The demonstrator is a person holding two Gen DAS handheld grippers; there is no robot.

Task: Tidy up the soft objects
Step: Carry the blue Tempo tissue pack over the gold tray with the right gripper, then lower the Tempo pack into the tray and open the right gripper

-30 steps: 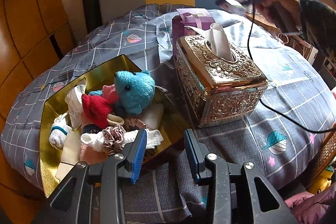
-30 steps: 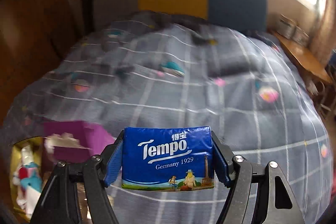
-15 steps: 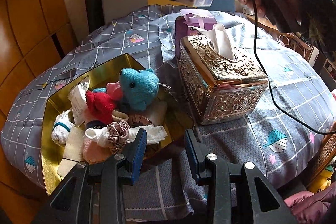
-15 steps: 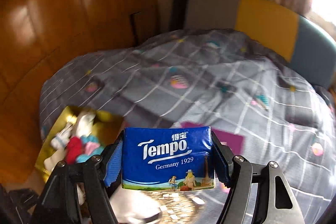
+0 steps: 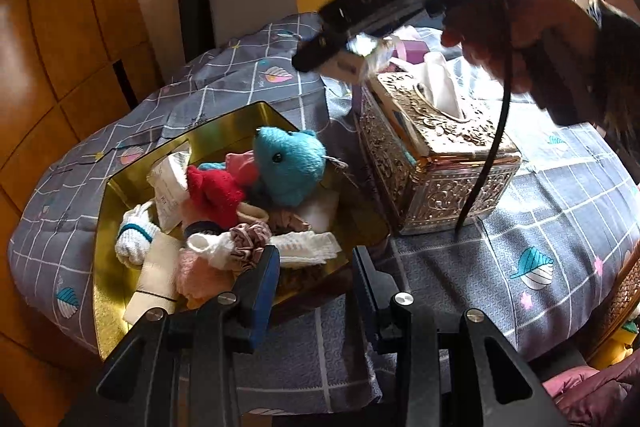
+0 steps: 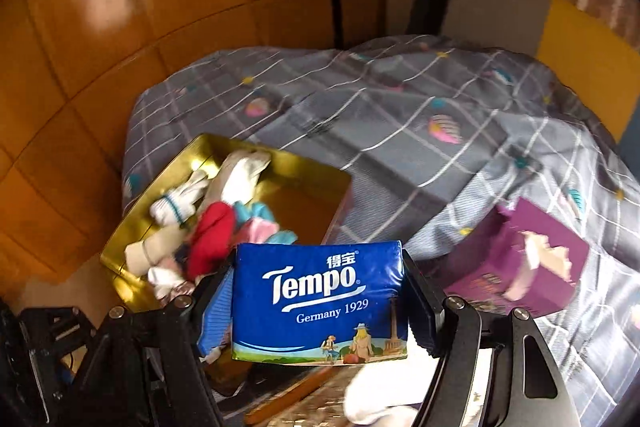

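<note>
Left wrist view: the left gripper [image 5: 314, 277] hangs released, jaws apart with nothing between them, at the near edge of the gold tin [image 5: 108, 291] of soft things. Above the tissue box [image 5: 440, 155], the right gripper [image 5: 340, 57] carries a pack.

Right wrist view: the right gripper [image 6: 320, 301] clamps the tissue pack [image 6: 320, 301] between both pads, above and just right of the tin [image 6: 304, 195].

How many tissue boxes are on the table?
2. The ornate gold box stands right of the gold tray; the purple box sits just behind it. More could be hidden behind the hand.
</note>
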